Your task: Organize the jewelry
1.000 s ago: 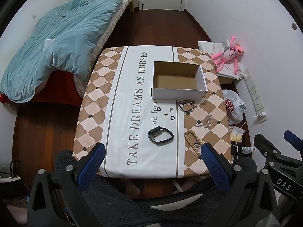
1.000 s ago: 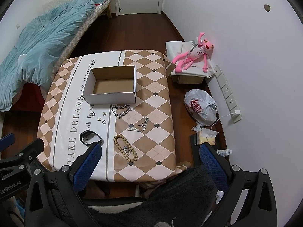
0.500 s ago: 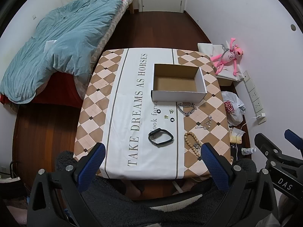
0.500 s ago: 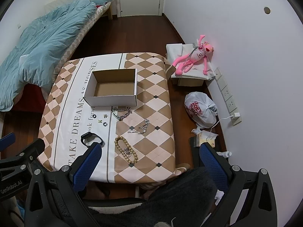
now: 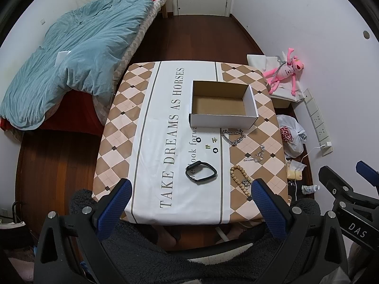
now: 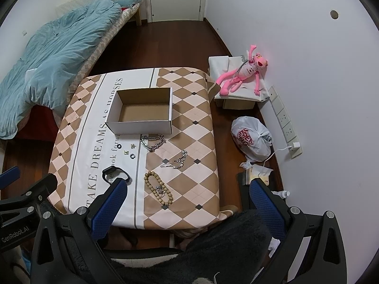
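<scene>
An empty open cardboard box [image 5: 222, 104] [image 6: 142, 111] stands on the table. In front of it lie a silver chain [image 5: 233, 136] [image 6: 152, 142], a thin silver bracelet [image 5: 257, 155] [image 6: 176, 161], a wooden bead bracelet [image 5: 241, 181] [image 6: 157, 188], a black band [image 5: 200, 172] [image 6: 115, 174] and a few small rings and studs [image 5: 208, 143] [image 6: 126, 150]. My left gripper [image 5: 189, 203] is open and empty, high above the table's near edge. My right gripper [image 6: 187, 203] is open and empty, high above the near right corner.
The table [image 5: 146, 127] wears a checked cloth with lettering. A bed with a blue quilt [image 5: 71, 54] is to the left. A pink plush toy [image 6: 244, 73], a plastic bag [image 6: 251, 139] and wall sockets [image 6: 286, 127] are on the right.
Both grippers have risen and drawn back a little, so the table looks smaller and farther. Nothing on the table moved.
</scene>
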